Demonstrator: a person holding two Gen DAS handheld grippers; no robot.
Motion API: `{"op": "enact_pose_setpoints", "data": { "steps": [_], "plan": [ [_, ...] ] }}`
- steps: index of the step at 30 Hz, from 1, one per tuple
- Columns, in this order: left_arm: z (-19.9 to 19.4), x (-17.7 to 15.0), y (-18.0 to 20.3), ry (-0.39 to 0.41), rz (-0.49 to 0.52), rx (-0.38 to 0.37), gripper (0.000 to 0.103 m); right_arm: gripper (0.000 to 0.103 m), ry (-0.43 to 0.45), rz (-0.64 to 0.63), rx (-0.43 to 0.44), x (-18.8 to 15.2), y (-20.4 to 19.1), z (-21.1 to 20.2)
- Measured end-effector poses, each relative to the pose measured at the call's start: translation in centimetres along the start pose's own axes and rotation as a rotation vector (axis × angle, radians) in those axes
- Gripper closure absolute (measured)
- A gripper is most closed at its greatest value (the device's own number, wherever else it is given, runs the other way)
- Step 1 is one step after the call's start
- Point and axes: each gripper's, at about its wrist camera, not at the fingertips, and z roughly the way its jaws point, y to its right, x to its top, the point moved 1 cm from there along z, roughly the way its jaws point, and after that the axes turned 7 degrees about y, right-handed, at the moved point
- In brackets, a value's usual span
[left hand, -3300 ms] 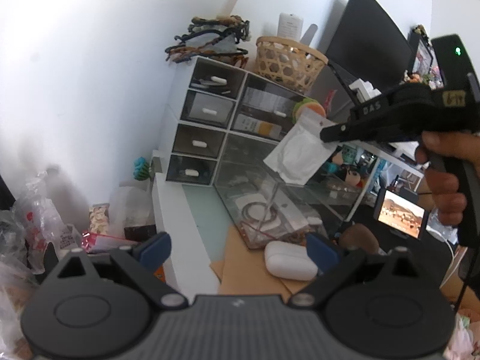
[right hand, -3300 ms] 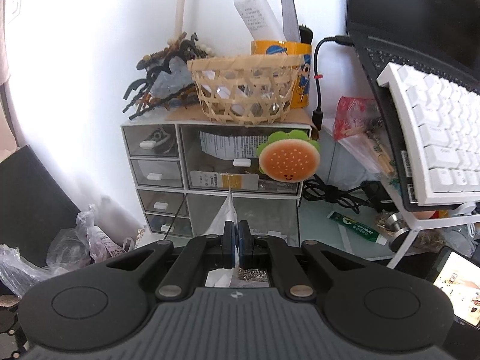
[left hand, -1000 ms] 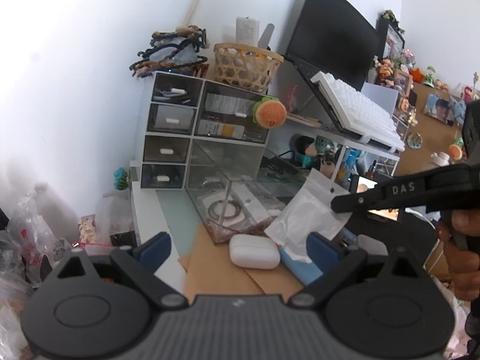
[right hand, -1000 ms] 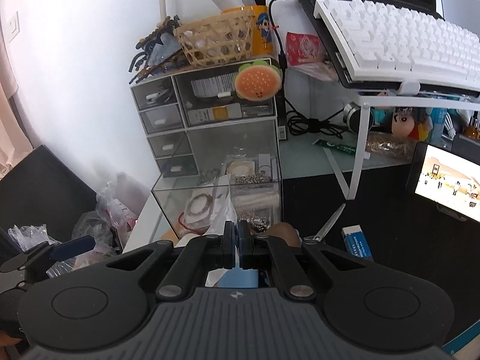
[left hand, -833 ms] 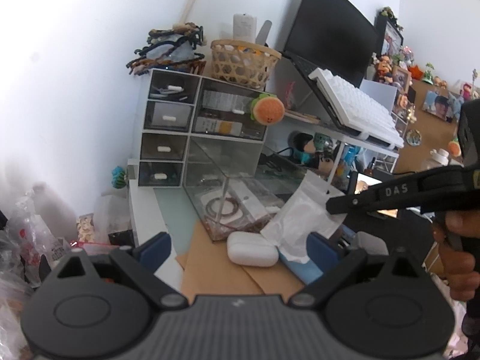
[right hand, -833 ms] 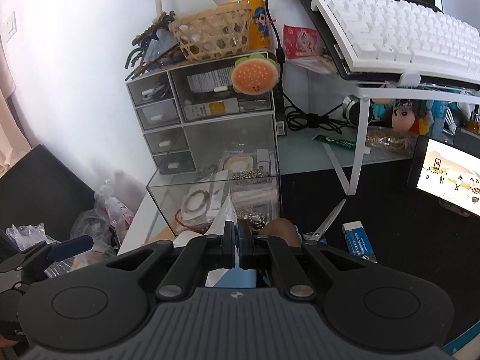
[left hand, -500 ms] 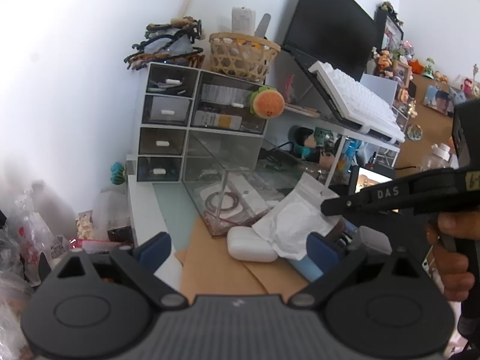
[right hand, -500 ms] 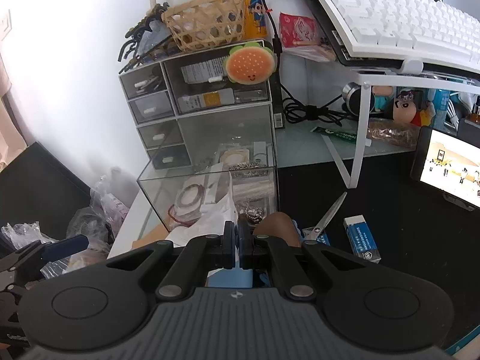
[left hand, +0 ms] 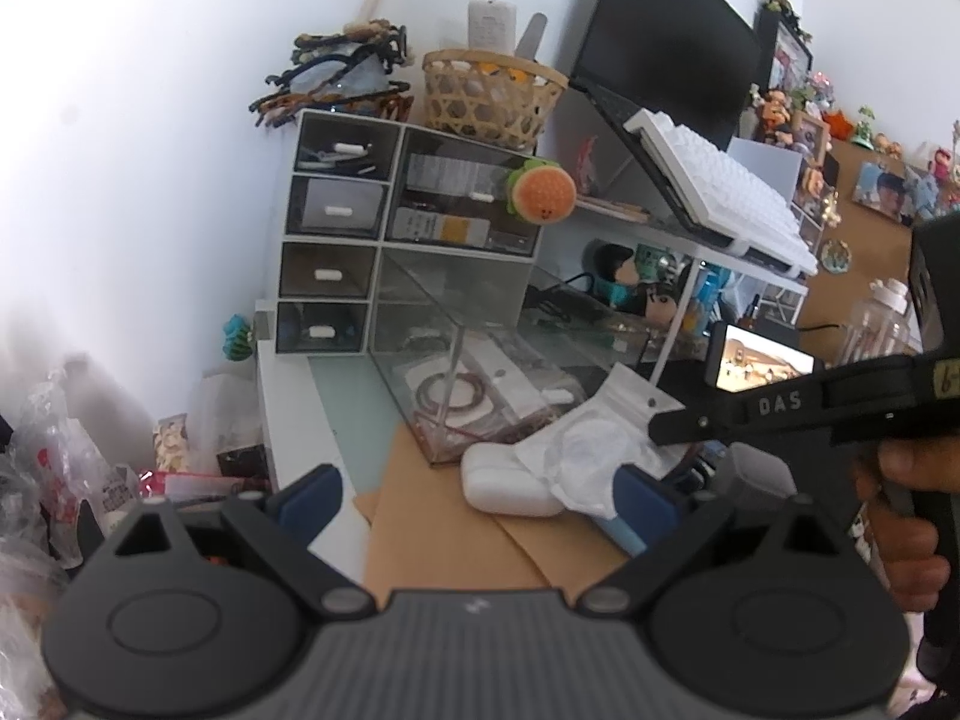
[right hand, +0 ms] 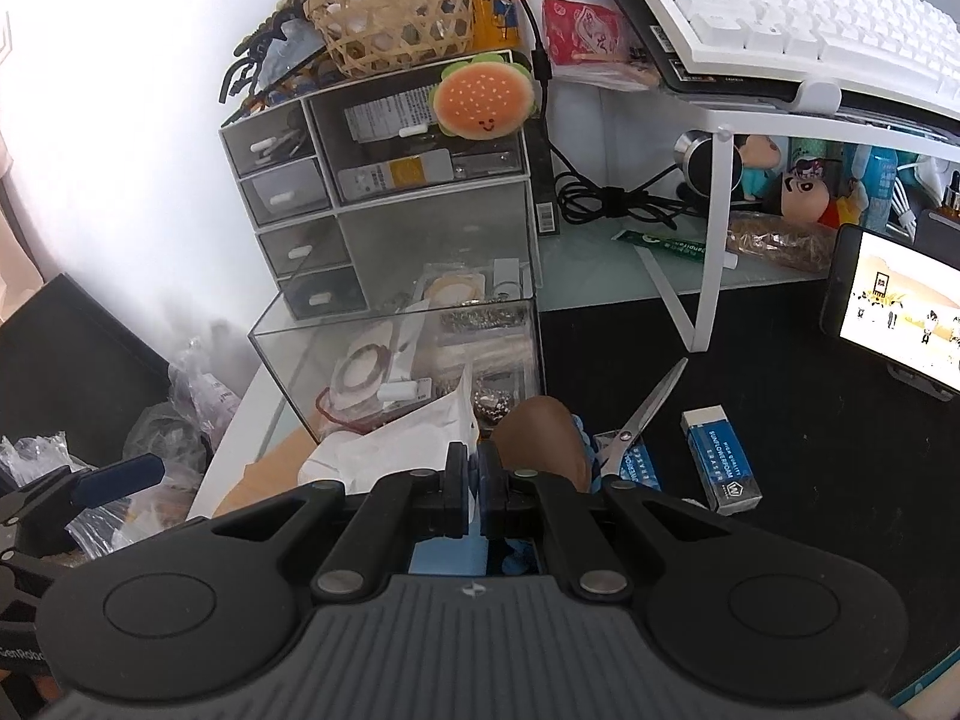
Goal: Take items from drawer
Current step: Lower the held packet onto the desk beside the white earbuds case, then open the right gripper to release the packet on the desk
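Right gripper [right hand: 473,474] was clamped shut on the corner of a clear plastic pouch [left hand: 591,441], which drooped onto a white case [left hand: 510,477] just in front of the pulled-out clear drawer [left hand: 456,360]. The drawer stuck out from the white drawer unit [left hand: 336,252] and had a red bead bracelet [left hand: 447,390] lying inside. Left gripper [left hand: 474,495] was wide open, empty, near the drawer's front.
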Motion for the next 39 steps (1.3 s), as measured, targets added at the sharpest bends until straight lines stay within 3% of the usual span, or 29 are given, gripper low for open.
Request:
{"op": "enact_pose_setpoints", "data": {
  "steps": [8, 11, 13, 27, 39],
  "plan": [
    [0.0, -0.1, 0.0, -0.004, 0.003, 0.0, 0.005, 0.095, -0.003, -0.024, -0.004, -0.1, -0.6, 0.1],
    [0.1, -0.1, 0.1, -0.005, 0.003, 0.001, 0.005, 0.083, -0.004, -0.032, -0.005, -0.2, -0.8, 0.2],
    [0.0, 0.0, 0.0, -0.002, 0.002, 0.002, 0.005, 0.067, 0.009, -0.039, -0.009, -0.1, -0.9, -0.1],
    [-0.6, 0.1, -0.3, 0.009, -0.005, 0.005, 0.005, 0.061, 0.044, -0.069, -0.016, 0.6, -1.4, -1.6],
    [-1.3, 0.4, -0.7, 0.02, -0.022, 0.007, 0.005, 0.046, 0.053, -0.078, 0.0, 0.9, -2.6, -2.0]
  ]
}}
